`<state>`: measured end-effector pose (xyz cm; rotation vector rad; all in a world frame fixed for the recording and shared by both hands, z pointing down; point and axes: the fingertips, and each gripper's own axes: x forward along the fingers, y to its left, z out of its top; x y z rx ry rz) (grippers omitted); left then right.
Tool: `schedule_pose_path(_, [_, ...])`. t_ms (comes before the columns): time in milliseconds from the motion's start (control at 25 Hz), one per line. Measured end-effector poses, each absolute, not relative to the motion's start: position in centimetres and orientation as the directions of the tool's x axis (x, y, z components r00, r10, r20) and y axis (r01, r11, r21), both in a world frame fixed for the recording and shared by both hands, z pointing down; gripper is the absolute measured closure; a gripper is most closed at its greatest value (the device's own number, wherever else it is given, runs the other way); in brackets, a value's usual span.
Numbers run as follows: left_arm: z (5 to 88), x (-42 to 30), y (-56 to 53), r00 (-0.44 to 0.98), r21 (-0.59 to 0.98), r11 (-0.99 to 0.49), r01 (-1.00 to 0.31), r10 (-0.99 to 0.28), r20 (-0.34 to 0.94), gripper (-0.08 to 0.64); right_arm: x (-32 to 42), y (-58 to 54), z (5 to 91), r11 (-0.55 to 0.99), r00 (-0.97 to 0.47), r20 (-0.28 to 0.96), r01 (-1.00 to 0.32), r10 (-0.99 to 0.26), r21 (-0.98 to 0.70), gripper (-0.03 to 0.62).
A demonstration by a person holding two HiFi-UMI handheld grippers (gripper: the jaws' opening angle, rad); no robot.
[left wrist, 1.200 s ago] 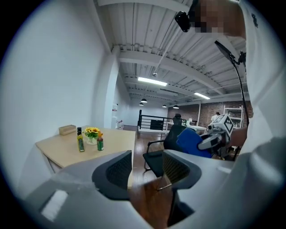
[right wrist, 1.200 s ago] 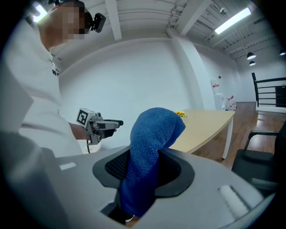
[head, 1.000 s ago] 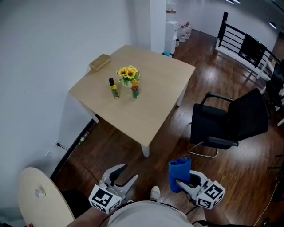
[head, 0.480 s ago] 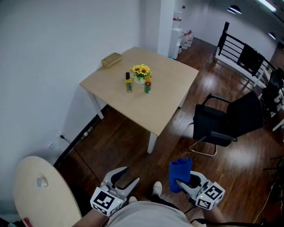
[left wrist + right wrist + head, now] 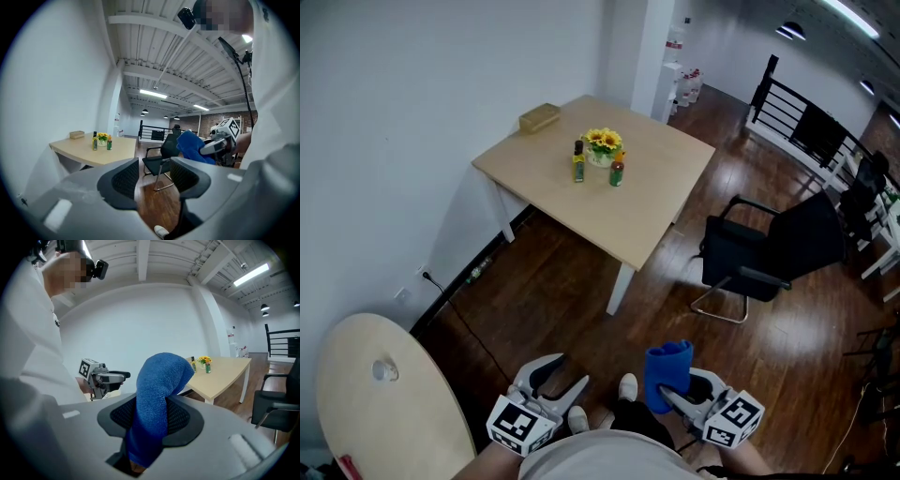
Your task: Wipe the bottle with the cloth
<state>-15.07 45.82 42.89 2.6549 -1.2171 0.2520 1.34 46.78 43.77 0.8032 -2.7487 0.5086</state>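
Observation:
Two small bottles stand far off on the light wooden table (image 5: 637,220): a dark yellow-labelled bottle (image 5: 578,161) and a green bottle (image 5: 617,173) with a red cap. My right gripper (image 5: 672,394) is shut on a blue cloth (image 5: 667,367), which stands up out of the jaws (image 5: 159,380). My left gripper (image 5: 570,371) is open and holds nothing; its jaws have just closed a little. Both grippers are held low by my body over the wooden floor, well short of the table. The left gripper view shows both bottles small (image 5: 94,142) (image 5: 109,143).
A pot of sunflowers (image 5: 602,142) stands right behind the bottles and a tan box (image 5: 540,117) lies at the table's far corner. A black office chair (image 5: 769,255) stands right of the table. A round pale table (image 5: 384,403) is at my lower left, by the white wall.
The table with the bottles now sits higher and smaller in the head view, with more floor before it. Both grippers keep their places by my body; the cloth stays gripped.

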Motion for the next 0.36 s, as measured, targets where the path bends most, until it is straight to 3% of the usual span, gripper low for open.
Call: schedule_pose_path(360, [42.1,-17.0,47.7,0.642,0.100,-0.638,-0.764,-0.736,0.215,0.342,-0.5,48.9,42.8,0.802,-0.823,0.302,-0.553,-0.481,-0.228,0.434])
